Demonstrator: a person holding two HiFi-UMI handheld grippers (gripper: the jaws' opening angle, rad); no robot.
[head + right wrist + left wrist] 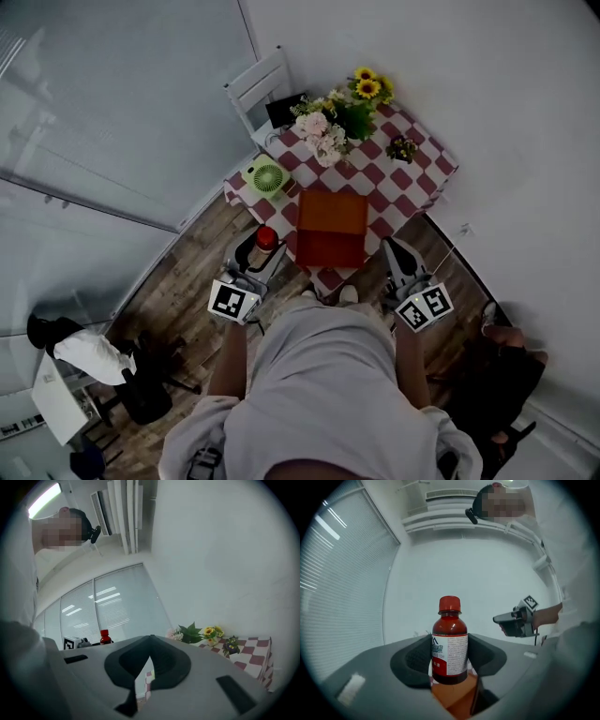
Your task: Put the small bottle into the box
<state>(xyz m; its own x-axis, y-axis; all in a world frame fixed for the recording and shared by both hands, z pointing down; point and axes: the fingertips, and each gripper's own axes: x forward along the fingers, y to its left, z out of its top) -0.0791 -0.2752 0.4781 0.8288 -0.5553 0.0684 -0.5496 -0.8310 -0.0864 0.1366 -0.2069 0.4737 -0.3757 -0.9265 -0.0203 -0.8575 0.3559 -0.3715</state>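
Note:
The small brown bottle with a red cap and white label stands upright between the pads of my left gripper, which is shut on its body. In the head view the bottle hangs just left of the open orange box, off the table's near edge, held in my left gripper. The box's orange inside shows below the bottle. My right gripper hovers right of the box. Its jaws are shut with nothing between them. The bottle's red cap shows far left in the right gripper view.
The box sits on a red-and-white checked table. Behind it are a green fan, a large bouquet with sunflowers and a small potted plant. A white chair stands beyond the table. A black stand is on the wooden floor at left.

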